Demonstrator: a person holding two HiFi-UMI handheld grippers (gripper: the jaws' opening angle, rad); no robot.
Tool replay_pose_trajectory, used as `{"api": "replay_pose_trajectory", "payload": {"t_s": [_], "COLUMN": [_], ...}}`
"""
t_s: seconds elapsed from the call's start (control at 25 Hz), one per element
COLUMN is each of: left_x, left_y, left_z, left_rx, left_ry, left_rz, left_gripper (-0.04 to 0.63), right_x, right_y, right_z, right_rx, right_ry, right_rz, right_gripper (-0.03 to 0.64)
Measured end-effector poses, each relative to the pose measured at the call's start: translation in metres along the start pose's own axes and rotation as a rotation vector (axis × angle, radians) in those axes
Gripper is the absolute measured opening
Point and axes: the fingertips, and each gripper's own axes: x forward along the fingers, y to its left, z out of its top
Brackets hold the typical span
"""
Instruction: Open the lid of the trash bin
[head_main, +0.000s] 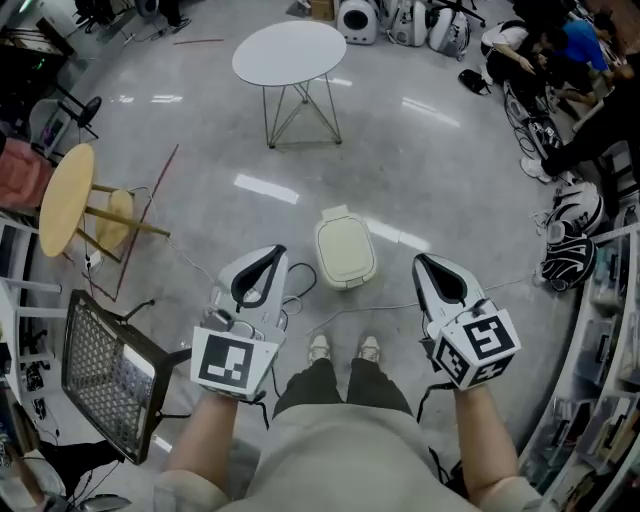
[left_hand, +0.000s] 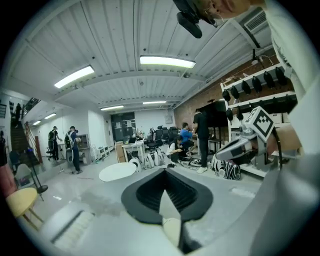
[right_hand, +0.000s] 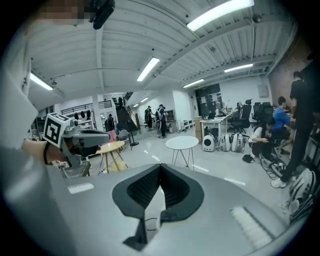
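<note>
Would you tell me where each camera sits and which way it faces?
Head view: on the person's head, facing steeply down at the trash bin; shows forearms, legs, left hand-held gripper, right hand-held gripper.
Left gripper view: rides the left one, facing across the room over its shut jaws; the right one shows.
Right gripper view: mirrored, jaws shut, the left one showing.
Shared: all see the round white table.

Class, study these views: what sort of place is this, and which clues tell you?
Probably an open-plan lab or workshop office: a wide polished floor with a round white table, a desk and office chairs at the back, and strip lights on the ceiling.
</note>
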Motion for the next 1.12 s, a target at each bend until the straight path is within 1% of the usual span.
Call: {"api": "replay_pose_trajectory", "payload": {"t_s": [0.16, 0.28, 0.44, 0.56, 0.72, 0.92, 1.12], "left_x": [0.03, 0.048, 0.07, 0.088, 0.106, 0.123, 0.138], "left_y": [-0.007, -0.01, -0.012, -0.01, -0.011, -0.01, -0.016], "left_z": [-0.038, -0.073, -0.127, -0.168, -0.226, -0.306, -0.39], "left_rx": [-0.035, -0.016, -0.037, -0.051, -0.12, -0.18, -0.261], "left_ry": [0.063, 0.113, 0.182, 0.214, 0.232, 0.302, 0.378], "left_rz": [-0.005, -0.027, -0.039, -0.051, -0.078, -0.09, -0.111], "left_gripper": [0.002, 0.002, 0.002, 0.002, 0.002, 0.002, 0.002], "right_x": [0.035, 0.061, 0.095, 0.12, 0.146, 0.182, 0.214], "right_y": [-0.022, -0.033, -0.043, -0.047, -0.048, -0.046, -0.047], "right_z": [-0.038, -0.071, -0.13, -0.18, -0.246, -0.327, -0.415], "right_rx": [0.022, 0.062, 0.116, 0.142, 0.165, 0.177, 0.194], "right_ry": [0.054, 0.09, 0.156, 0.217, 0.301, 0.395, 0.484], "right_rz": [0.034, 0.051, 0.06, 0.066, 0.064, 0.071, 0.069], "right_gripper": [0.003, 0.003, 0.003, 0.003, 0.003, 0.003, 0.003]}}
